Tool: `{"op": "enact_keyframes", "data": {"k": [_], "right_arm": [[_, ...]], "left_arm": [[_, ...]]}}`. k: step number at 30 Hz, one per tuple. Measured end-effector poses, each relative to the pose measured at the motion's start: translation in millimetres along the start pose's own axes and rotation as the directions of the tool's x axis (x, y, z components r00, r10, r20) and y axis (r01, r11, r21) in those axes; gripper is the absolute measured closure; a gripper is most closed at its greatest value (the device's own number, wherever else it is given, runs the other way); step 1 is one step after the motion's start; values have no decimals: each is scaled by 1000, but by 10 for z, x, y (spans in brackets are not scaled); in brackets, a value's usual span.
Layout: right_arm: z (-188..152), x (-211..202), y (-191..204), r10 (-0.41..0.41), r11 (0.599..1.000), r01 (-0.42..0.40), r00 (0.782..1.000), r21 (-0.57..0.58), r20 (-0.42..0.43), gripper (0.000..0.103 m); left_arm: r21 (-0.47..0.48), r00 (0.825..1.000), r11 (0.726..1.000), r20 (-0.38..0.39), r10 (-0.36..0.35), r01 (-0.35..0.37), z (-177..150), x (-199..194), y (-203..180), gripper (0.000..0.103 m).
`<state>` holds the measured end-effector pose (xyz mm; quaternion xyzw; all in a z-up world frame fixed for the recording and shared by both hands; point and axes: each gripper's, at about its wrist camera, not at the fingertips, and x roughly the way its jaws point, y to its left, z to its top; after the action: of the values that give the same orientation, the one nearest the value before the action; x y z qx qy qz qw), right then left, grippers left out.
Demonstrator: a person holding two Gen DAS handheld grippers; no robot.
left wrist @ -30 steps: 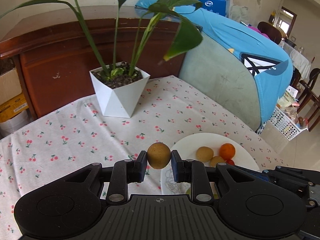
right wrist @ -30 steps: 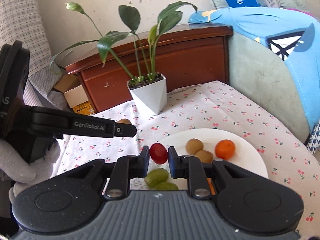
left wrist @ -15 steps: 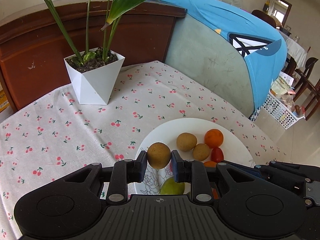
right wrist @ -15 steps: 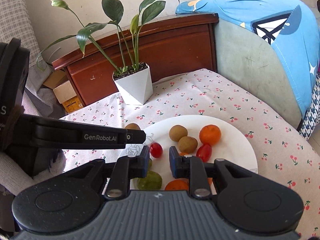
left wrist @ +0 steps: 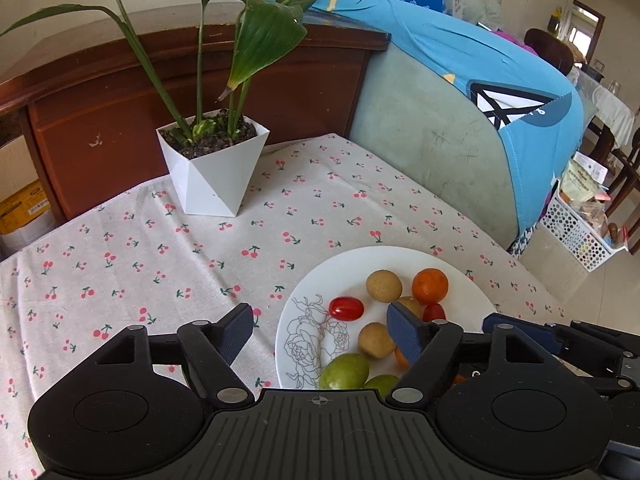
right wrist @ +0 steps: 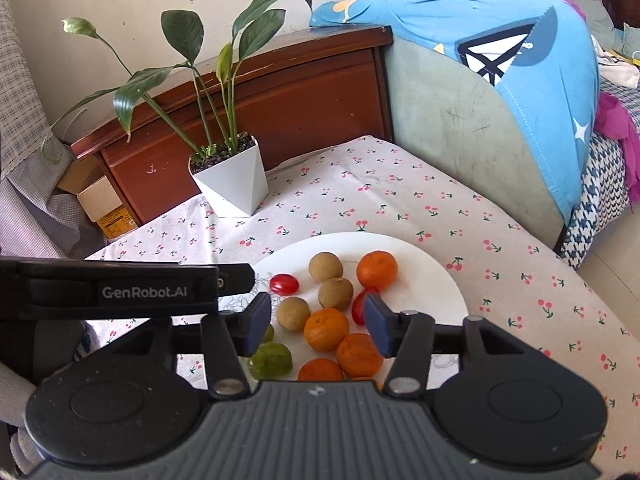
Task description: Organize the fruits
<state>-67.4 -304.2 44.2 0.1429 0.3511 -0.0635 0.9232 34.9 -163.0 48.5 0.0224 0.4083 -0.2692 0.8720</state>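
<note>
The white plate (right wrist: pixel 448 280) at the near right of the surface (left wrist: pixel 120 264) already carries what looks like all the fruit: three brown round fruits (right wrist: pixel 326 266), several oranges (right wrist: pixel 377 269), red cherry tomatoes (right wrist: pixel 284 284) and green fruits (right wrist: pixel 271 360) at its near edge. No fruit lies loose on the cherry-print cloth in either view, so the gathering seems close to finished (what is hidden under the devices cannot be told).

The left claw (left wrist: pixel 320 332) hangs over the plate's near left rim with its jaws opening and nothing pinched between them; a brown fruit (left wrist: pixel 376 340) lies on the plate just beside its right finger. The right claw (right wrist: pixel 318 322) is likewise opening, empty, above the brown and orange fruits in the middle of the plate. What may be left is tidying the pile or drawing both tools back.

Farther off stand a potted plant (left wrist: pixel 214 172) in a white faceted pot, a brown wooden headboard (right wrist: pixel 280 92) behind it, and a cushion under a blue cloth (left wrist: pixel 500 92) to the right. Nothing blocks the plate; the two tools are crowded close together over it, which could cause a knock.
</note>
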Motion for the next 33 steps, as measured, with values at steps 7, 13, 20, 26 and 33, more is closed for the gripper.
{"op": "enact_keyframes", "data": {"k": [7, 13, 20, 26, 33], "right_arm": [[5, -105, 25, -50, 999, 50, 998, 1, -32, 31], [-54, -205, -23, -85, 993, 88, 996, 76, -39, 25], [-95, -326, -50, -210, 970, 211, 977, 121, -24, 17], [-169, -375, -26, -228, 962, 231, 973, 149, -39, 14], [-308, -354, 85, -255, 959, 263, 963, 104, -84, 13]], "left_arm": [[-93, 998, 994, -16, 54, -56, -89, -131, 56, 19], [-84, 992, 989, -25, 123, -124, -155, -250, 37, 18], [-54, 980, 979, -53, 192, -195, -306, -322, -25, 15], [-54, 974, 974, -81, 214, -218, -427, -348, -42, 14], [-57, 965, 967, -106, 240, -247, -530, -372, -44, 14]]}}
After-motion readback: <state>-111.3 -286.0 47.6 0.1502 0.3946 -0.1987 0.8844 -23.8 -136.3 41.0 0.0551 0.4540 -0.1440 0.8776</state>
